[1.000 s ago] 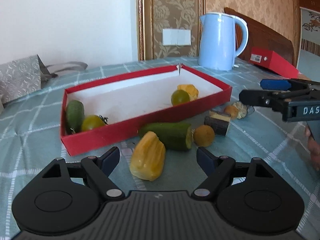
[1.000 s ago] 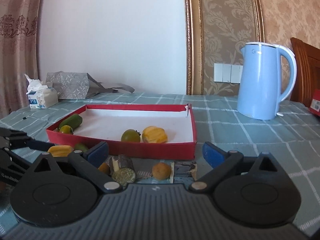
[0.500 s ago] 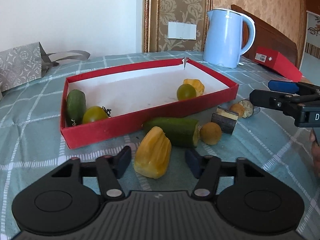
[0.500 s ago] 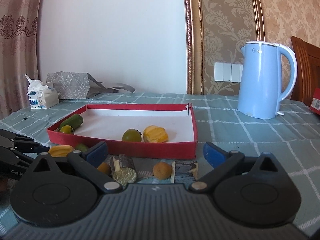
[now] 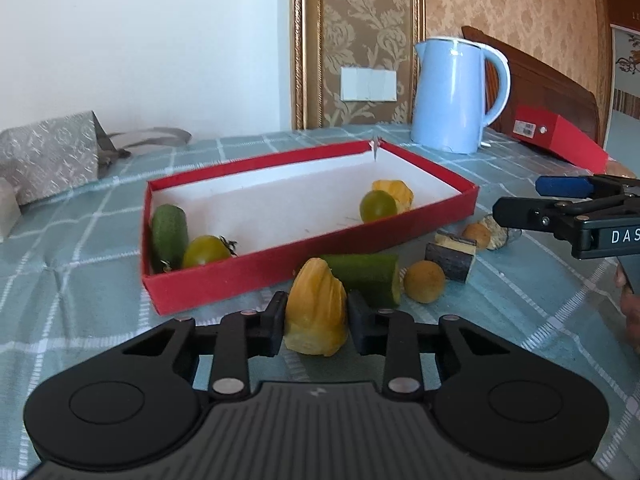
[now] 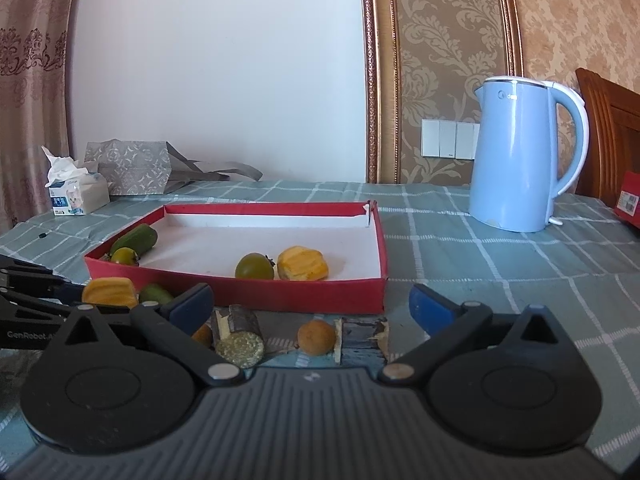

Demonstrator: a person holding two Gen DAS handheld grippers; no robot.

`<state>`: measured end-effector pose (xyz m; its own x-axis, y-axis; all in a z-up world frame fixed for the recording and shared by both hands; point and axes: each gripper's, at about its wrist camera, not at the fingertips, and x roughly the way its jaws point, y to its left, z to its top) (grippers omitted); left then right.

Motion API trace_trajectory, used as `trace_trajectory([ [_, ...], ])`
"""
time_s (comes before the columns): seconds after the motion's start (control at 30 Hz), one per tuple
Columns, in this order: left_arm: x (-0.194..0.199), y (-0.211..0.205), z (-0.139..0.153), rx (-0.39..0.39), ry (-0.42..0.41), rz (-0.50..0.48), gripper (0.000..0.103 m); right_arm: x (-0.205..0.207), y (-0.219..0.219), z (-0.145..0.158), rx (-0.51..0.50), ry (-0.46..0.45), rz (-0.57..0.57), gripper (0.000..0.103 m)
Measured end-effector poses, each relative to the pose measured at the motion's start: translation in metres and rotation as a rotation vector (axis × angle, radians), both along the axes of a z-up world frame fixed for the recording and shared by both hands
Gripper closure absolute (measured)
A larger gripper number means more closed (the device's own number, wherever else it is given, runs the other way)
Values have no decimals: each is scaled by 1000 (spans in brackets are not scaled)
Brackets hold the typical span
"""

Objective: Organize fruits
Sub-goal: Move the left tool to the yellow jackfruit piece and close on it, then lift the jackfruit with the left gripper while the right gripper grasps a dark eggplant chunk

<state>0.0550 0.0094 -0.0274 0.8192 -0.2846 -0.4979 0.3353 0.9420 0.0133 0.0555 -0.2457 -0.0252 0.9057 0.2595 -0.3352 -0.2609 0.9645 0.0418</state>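
Observation:
My left gripper (image 5: 316,322) is closing on a yellow ridged fruit piece (image 5: 316,312) that lies on the cloth in front of the red tray (image 5: 224,280); both pads touch its sides. The tray holds a cucumber (image 5: 168,232), two green tomatoes (image 5: 206,250) and another yellow piece (image 5: 394,194). A cut cucumber (image 5: 364,276), a round brown fruit (image 5: 424,282) and a dark cut block (image 5: 450,256) lie outside the tray. My right gripper (image 6: 310,302) stands open above the brown fruit (image 6: 316,338) and cut pieces (image 6: 238,336), gripping nothing.
A blue kettle (image 6: 516,156) stands at the back right, with a red box (image 5: 560,140) beyond it. A tissue box (image 6: 76,196) and a grey paper bag (image 6: 128,168) sit at the back left. The checked tablecloth (image 6: 480,260) covers the table.
The left gripper's jaws have narrowed from wide apart to touching the yellow fruit piece on both sides. The right gripper has stayed still and open.

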Motion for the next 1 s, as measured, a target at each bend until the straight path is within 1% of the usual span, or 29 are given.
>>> trace_trajectory([
  [0.2,-4,2,4,-5,-30,8,72,-1,2,-1,-8,1,20,0],
  [0.27,-6,5,5,-14,-41,15,72,-4,5,1,-12,-15,57,1],
  [0.33,-8,10,8,-29,-50,28,72,-10,11,3,-37,-48,97,2],
  [0.43,-10,18,11,-53,-55,51,72,-19,23,5,-102,-87,150,11],
  [0.47,-10,20,11,-58,-57,59,72,-21,27,5,-128,-88,168,14],
  [0.5,-10,21,11,-62,-56,65,72,-23,30,4,-156,-85,173,16],
  [0.53,-10,22,12,-65,-54,68,72,-26,33,3,-181,-79,169,20],
  [0.6,-10,23,12,-68,-55,70,72,-31,32,2,-194,-64,160,22],
  [0.63,-10,23,12,-71,-54,66,72,-32,28,1,-179,-44,161,22],
  [0.7,-10,23,13,-74,-53,55,72,-30,24,0,-157,3,159,31],
  [0.77,-11,22,13,-74,-53,44,72,-21,26,-4,-177,62,171,50],
  [0.8,-12,21,13,-72,-55,43,72,-17,29,-6,-191,80,177,53],
  [0.87,-12,22,13,-74,-58,45,72,-8,34,-10,-196,100,184,57],
  [0.97,-11,23,13,-85,-53,49,72,0,41,-12,-193,111,206,58],
  [1.0,-11,23,13,-86,-51,49,73,2,43,-12,-199,108,205,58],
])
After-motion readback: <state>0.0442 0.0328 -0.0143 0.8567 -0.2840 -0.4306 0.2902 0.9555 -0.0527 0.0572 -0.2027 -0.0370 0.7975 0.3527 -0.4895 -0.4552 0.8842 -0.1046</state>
